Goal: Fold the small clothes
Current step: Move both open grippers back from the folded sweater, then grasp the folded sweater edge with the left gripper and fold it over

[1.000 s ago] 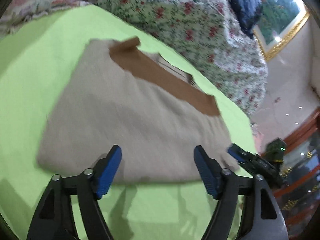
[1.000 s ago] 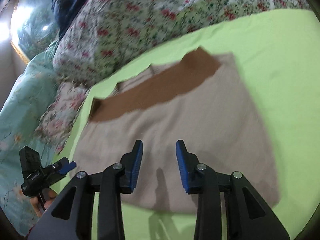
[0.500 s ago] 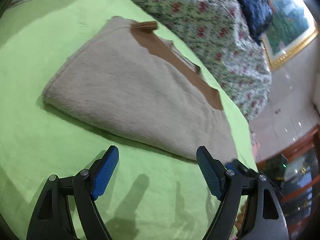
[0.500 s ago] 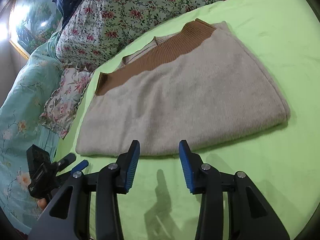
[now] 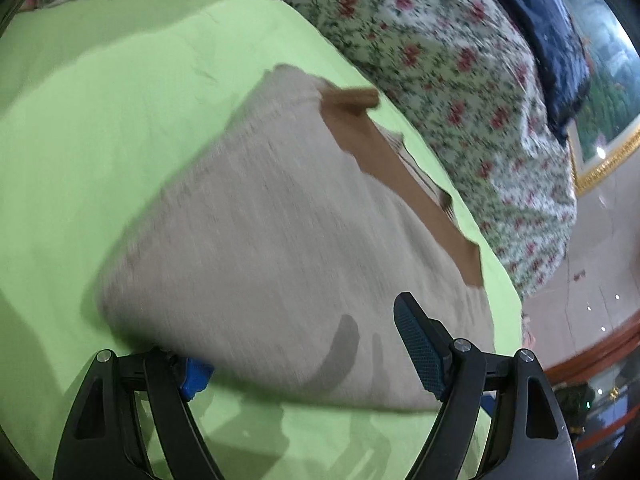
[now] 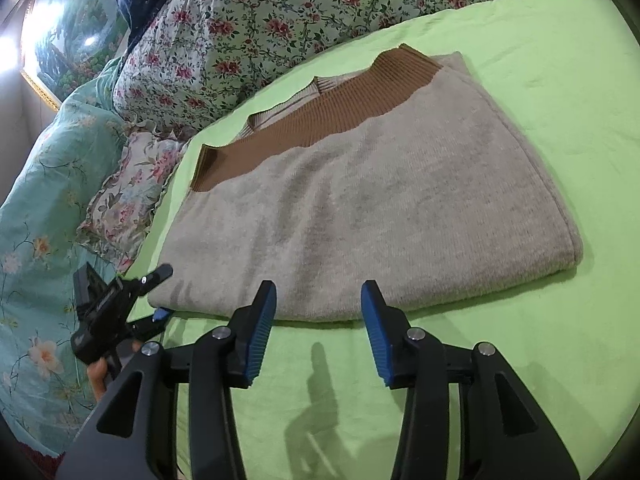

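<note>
The beige sweater (image 6: 360, 208) lies flat on the green sheet (image 6: 540, 80), folded over once into a thick pad, and everything else can be placed from it. Its brown ribbed band (image 6: 320, 120) runs along the far edge, towards the flowered quilt (image 6: 260, 12) heaped just beyond; the fold line faces the person, which is why both tools come at it from this near side. The left gripper (image 5: 304, 356) is at the sweater's near left corner — one blue pad has slid under the edge and is mostly hidden by the cloth, while the other pad stands above the knit, clear of it. So its jaws straddle the edge but are spread wide and not yet pinching, placed, I'd judge, to bite through both layers. The right gripper (image 6: 318, 332) hovers just short of the same near edge, further along it towards the middle, above bare sheet. Its jaws have just been opening, with nothing between them but air. I take that as readying for a matching pinch, so that the two hands can lift the edge evenly and carry it over for the next fold. A teal bedcover (image 6: 40, 200) lies off the sweater's left end, well out of the way.
</note>
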